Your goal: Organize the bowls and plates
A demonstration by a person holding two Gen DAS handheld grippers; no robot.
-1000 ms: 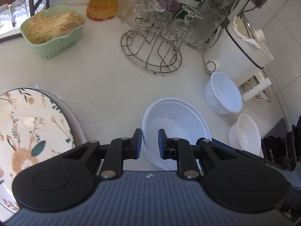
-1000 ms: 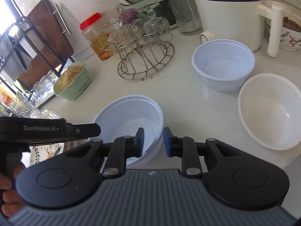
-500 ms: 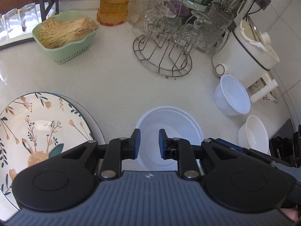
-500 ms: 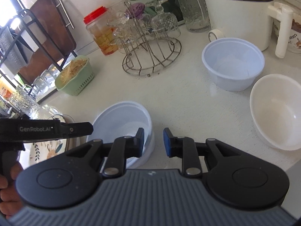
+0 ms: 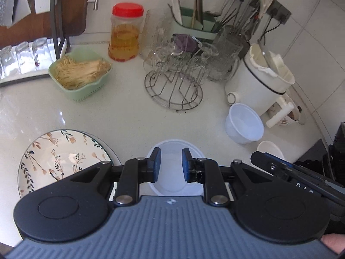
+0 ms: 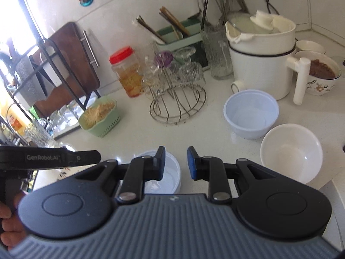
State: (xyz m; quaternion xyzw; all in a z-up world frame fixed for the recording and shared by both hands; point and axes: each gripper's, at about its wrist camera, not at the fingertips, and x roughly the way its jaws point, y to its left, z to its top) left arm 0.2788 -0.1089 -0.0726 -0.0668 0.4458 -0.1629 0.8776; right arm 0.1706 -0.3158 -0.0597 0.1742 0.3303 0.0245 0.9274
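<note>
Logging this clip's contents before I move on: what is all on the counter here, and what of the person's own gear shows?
Translucent plastic bowls: two; one under the tools, one by the white pot.
White bowl: one, right, beside the plastic bowl.
Floral plate: one, cream, left, on a grey-rimmed plate.
Green basket: one, holding pale strands, back left.
Jar: one, red lid, amber contents, back.
Wire rack: one, holding clear glasses, centre.
White pot: one, back right.
Patterned bowl: one, brown contents, far right.
Utensil holder: one, green, at the wall.
Left tool: narrowly apart, empty.
Right tool: narrowly apart, empty.
</note>
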